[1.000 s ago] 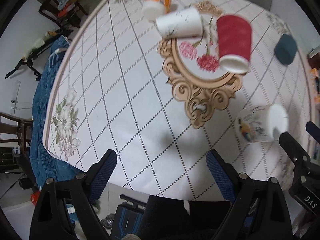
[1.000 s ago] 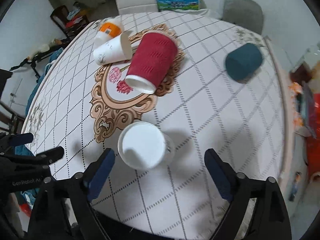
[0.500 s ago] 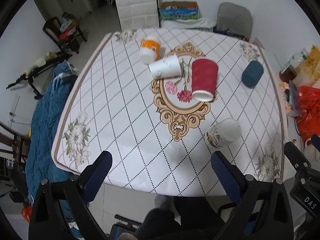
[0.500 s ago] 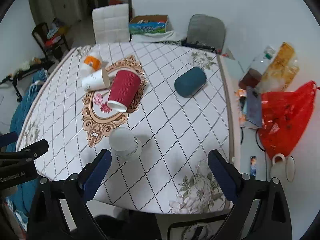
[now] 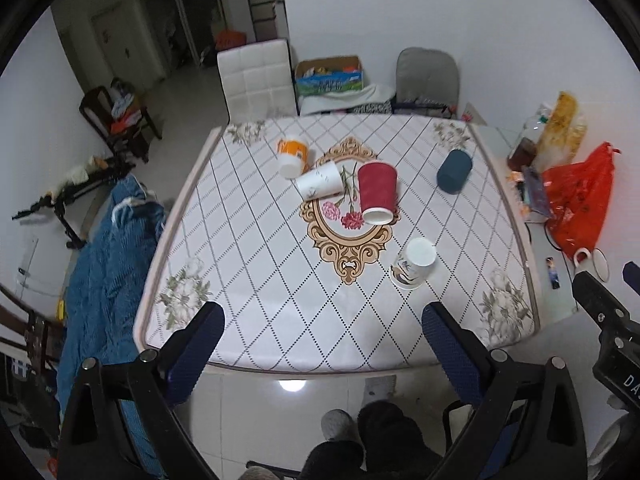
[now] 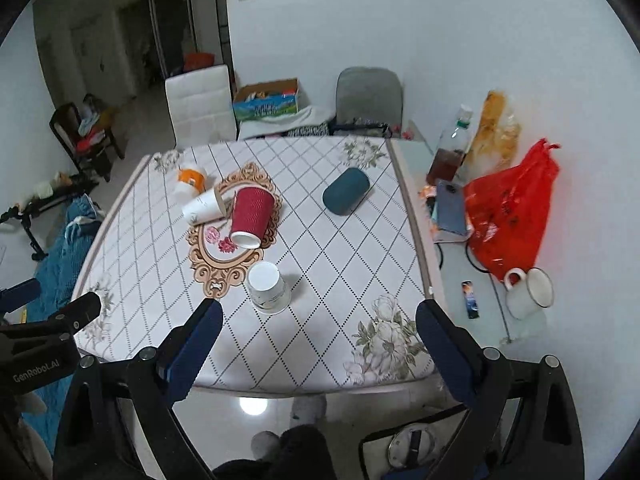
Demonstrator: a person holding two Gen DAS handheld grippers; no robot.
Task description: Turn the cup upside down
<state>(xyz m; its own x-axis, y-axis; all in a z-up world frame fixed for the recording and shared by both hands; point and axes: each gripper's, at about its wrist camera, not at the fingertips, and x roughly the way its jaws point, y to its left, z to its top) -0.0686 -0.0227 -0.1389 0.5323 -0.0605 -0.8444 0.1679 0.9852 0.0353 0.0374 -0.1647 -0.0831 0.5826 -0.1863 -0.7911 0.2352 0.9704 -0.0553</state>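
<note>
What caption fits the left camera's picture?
Open left gripper above a table: one white cup upside down, red cup on its side.

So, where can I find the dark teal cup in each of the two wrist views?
Left wrist view: the dark teal cup lies on its side in the upper right part of the table, right of the red cup.
Right wrist view: the same cup lies right of centre, near the table's far right edge.
Shared landmark: the red cup on the ornate oval print.

inverted cup (image 5: 414,263) near table's (image 5: 248,320) front edge, four cups lying behind it, chairs (image 5: 258,78) beyond table
</note>
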